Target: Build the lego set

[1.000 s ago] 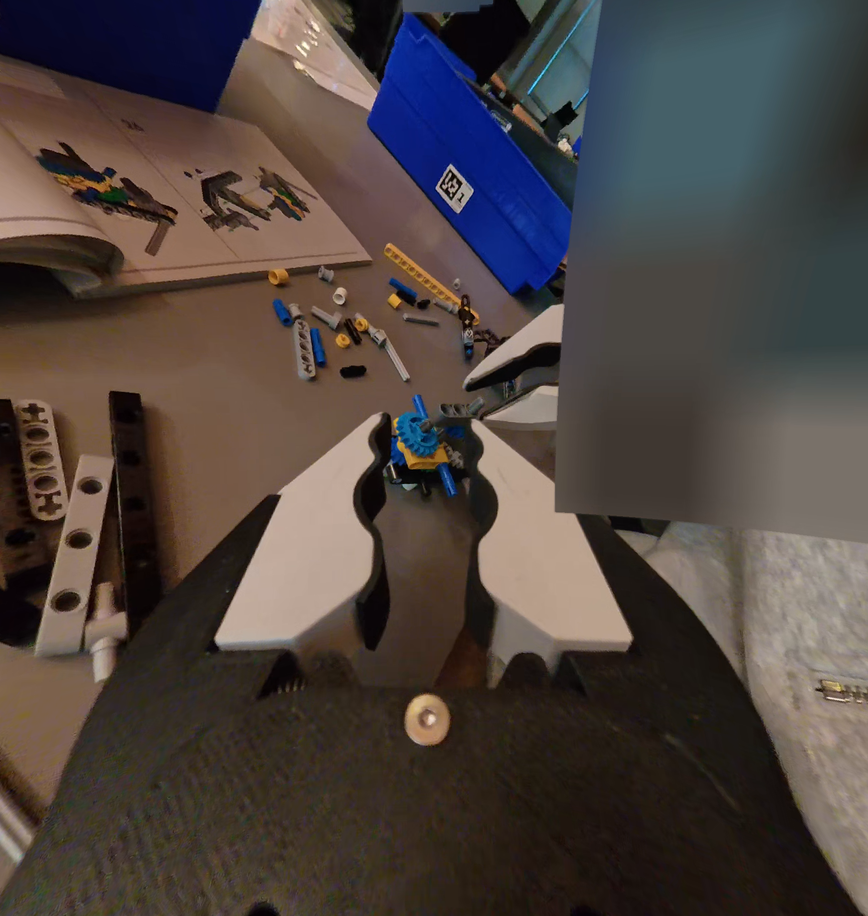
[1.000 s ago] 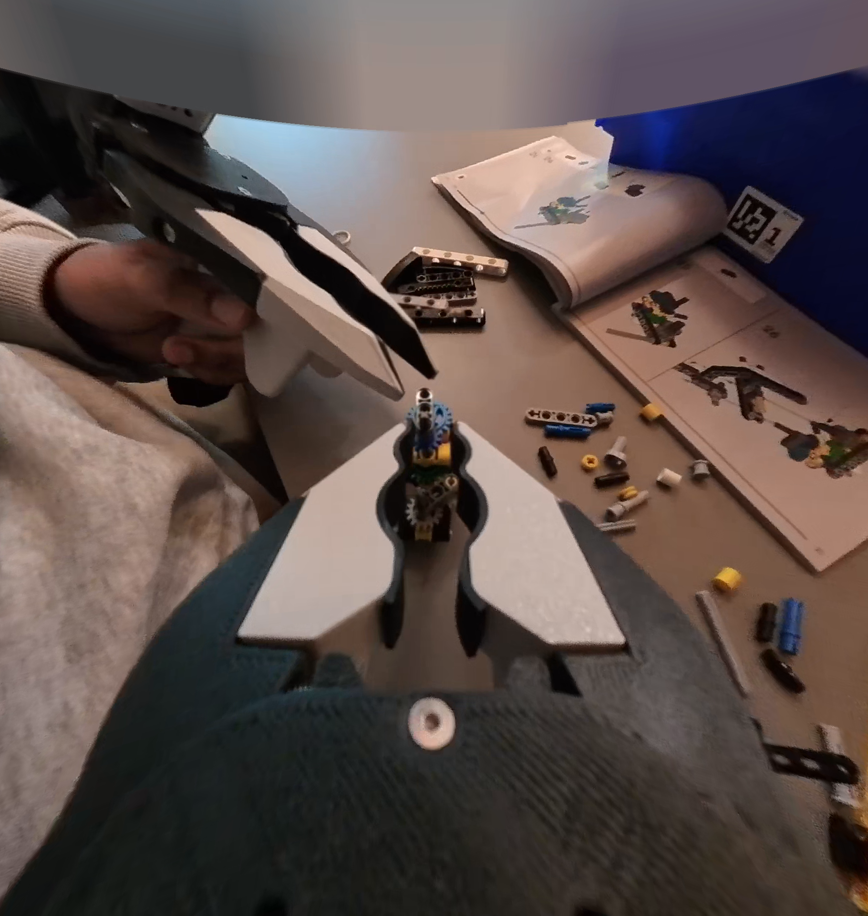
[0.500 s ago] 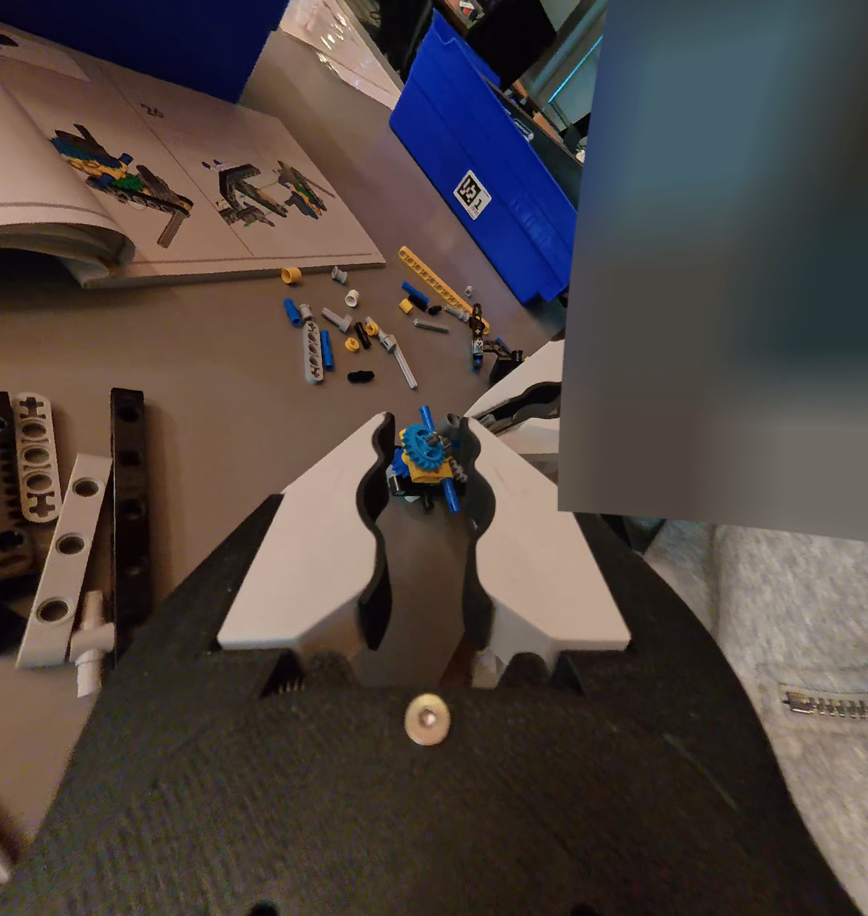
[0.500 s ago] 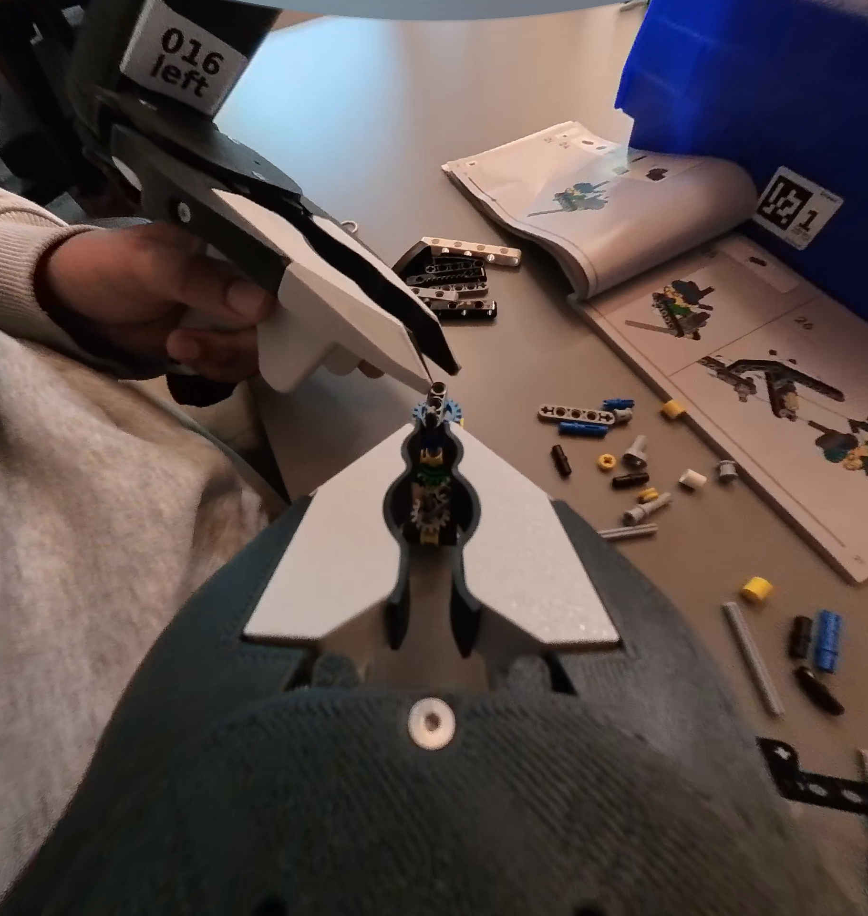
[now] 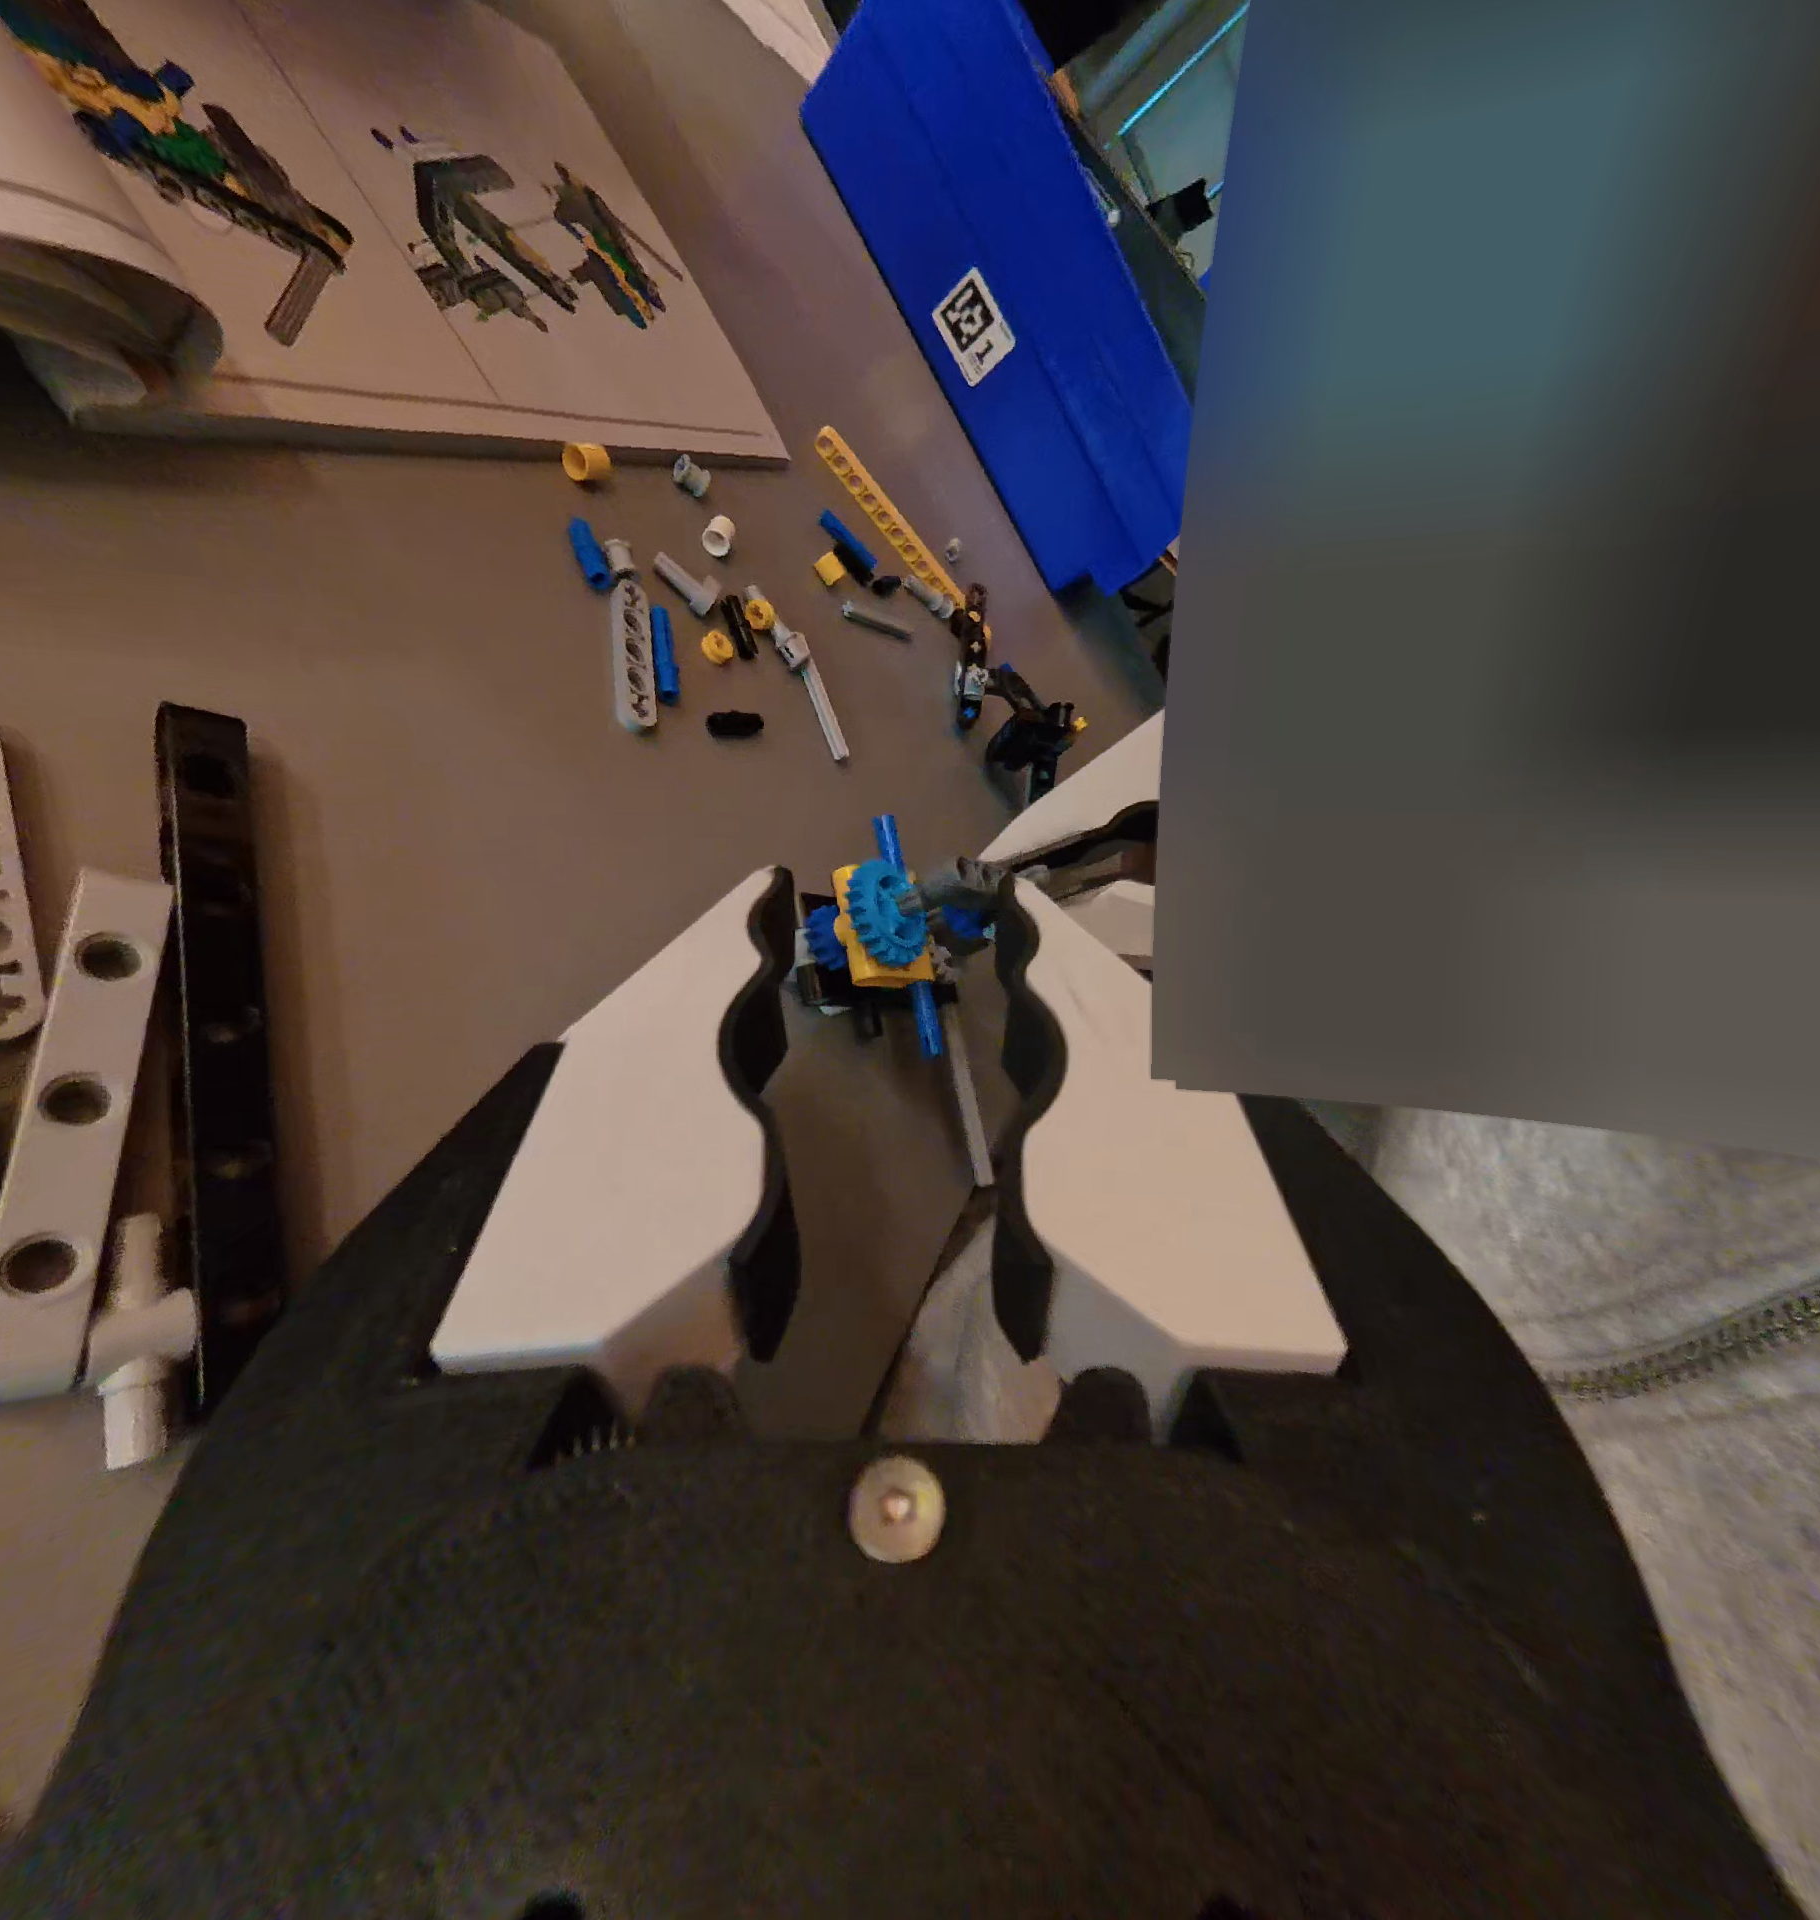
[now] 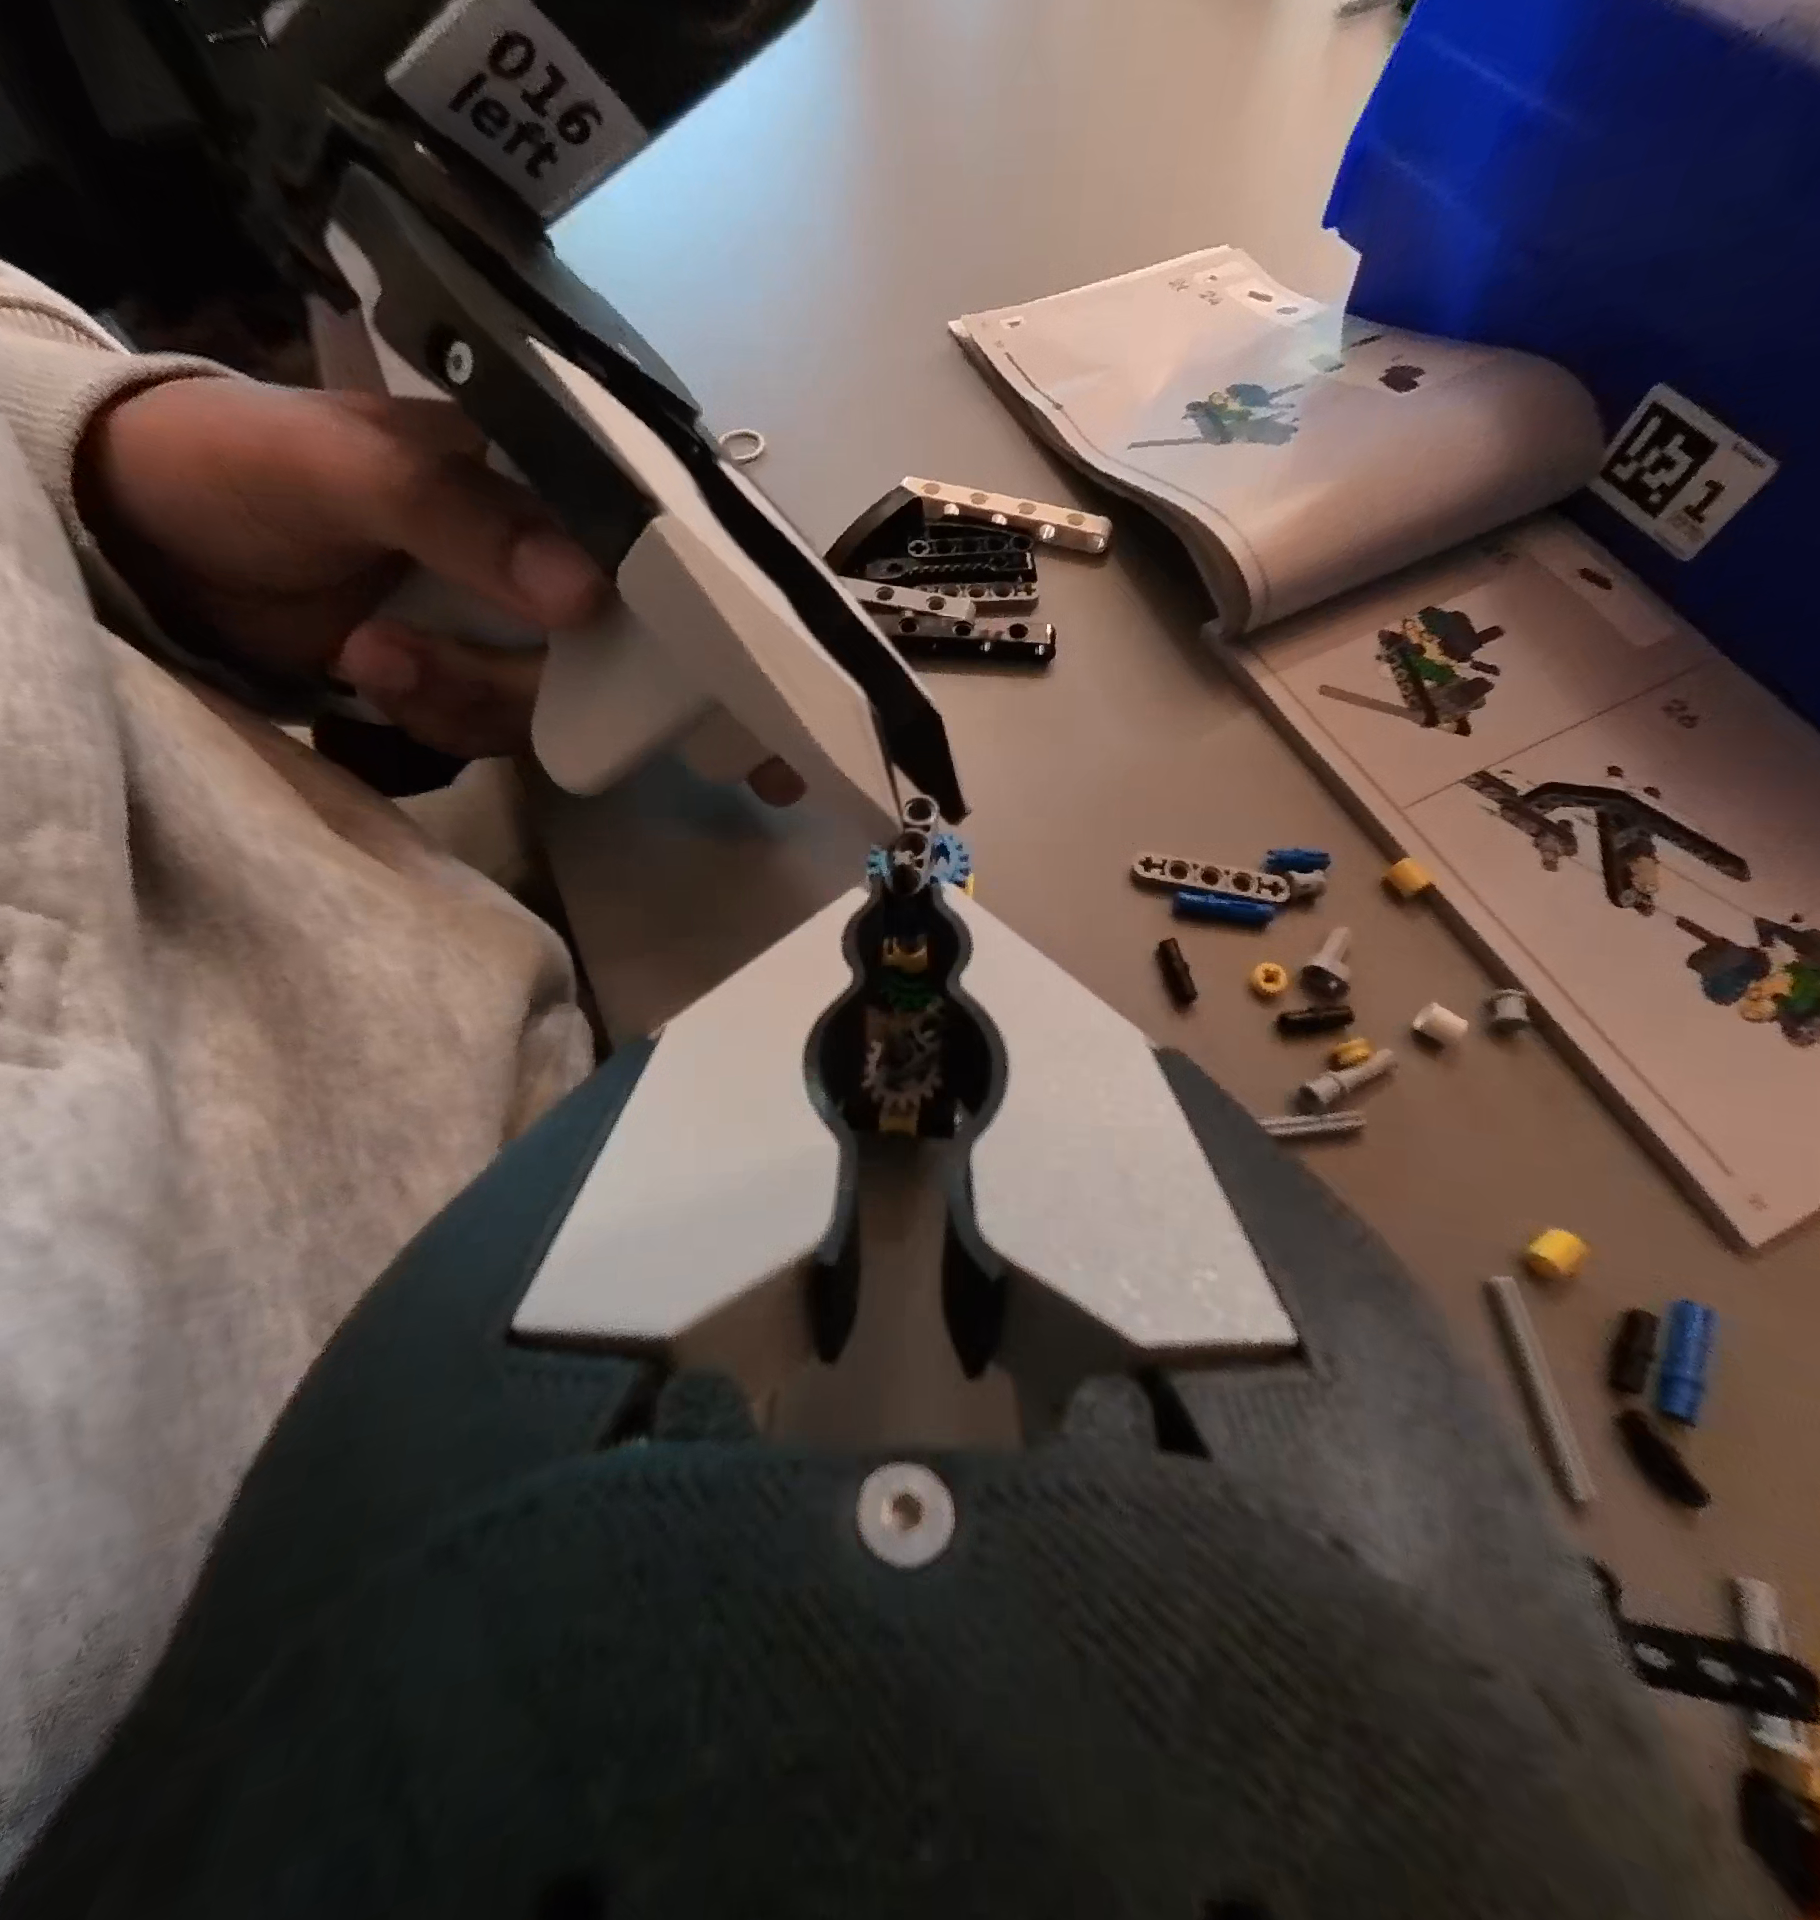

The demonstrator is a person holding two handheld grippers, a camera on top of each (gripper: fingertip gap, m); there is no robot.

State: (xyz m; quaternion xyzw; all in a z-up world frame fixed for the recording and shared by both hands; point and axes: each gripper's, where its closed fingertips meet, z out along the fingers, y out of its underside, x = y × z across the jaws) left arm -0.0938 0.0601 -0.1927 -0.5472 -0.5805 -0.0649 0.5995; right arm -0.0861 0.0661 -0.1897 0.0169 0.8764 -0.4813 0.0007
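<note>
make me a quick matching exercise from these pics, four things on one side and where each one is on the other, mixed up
Things:
1. gear assembly
2. blue bin
3. instruction booklet
4. long yellow beam

Places:
A. lying open on the table
B. clamped in the right gripper
C. on the table beside the bin
D. at the far edge of the table, bearing a square marker tag

Pairs: 1-B, 2-D, 3-A, 4-C

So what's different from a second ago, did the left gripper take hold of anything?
The left gripper came down from above until its tips meet the grey pin at the top of the small gear assembly. Whether it has pinched the pin is unclear. The right gripper still clamps the assembly; loose parts lie unmoved.
</note>
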